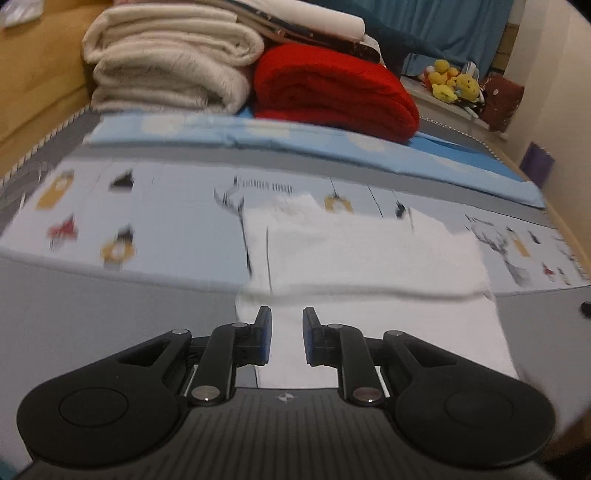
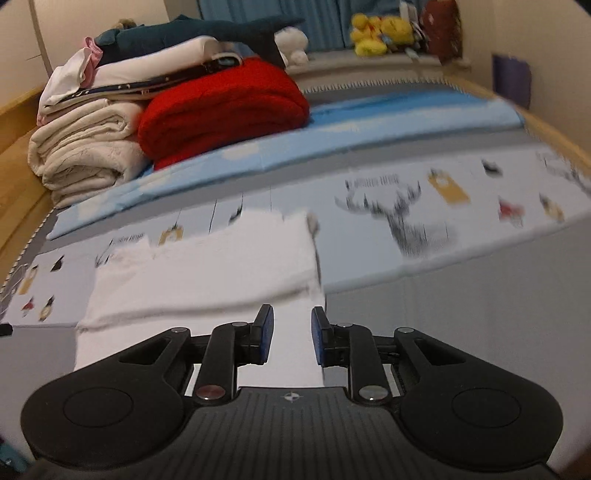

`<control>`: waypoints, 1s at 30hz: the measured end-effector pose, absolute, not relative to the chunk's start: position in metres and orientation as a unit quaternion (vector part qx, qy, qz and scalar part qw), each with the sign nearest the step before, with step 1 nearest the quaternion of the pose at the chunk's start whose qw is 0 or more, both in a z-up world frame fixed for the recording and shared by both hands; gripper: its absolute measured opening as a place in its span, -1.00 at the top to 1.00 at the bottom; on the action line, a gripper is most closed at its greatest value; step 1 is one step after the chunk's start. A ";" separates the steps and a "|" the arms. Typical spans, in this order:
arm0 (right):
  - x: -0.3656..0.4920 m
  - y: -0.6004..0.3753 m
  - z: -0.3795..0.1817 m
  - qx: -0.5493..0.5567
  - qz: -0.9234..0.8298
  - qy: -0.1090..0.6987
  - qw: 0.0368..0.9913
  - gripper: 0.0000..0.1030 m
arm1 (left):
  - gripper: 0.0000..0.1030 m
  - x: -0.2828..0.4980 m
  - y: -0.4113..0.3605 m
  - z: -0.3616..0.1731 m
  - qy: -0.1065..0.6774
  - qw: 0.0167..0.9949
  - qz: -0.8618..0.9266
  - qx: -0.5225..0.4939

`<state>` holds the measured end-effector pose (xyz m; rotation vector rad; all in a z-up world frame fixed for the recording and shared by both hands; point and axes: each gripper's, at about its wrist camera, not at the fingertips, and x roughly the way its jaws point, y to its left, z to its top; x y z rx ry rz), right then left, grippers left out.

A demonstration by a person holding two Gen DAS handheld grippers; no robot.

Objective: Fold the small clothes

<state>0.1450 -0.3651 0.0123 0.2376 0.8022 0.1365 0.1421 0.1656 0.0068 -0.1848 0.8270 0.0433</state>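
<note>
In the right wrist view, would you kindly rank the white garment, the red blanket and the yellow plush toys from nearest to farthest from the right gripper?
1. White garment: directly under and ahead of the right gripper.
2. Red blanket: farther back, left of centre.
3. Yellow plush toys: at the far back, on the ledge.

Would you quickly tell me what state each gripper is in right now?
Left gripper: open, holding nothing, above the white garment.
Right gripper: open, holding nothing, above the same garment.
</note>
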 end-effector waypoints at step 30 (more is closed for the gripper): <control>0.104 -0.359 -0.130 0.080 0.032 0.592 0.801 0.29 | 0.48 0.074 0.169 -0.127 0.601 0.789 0.046 -0.121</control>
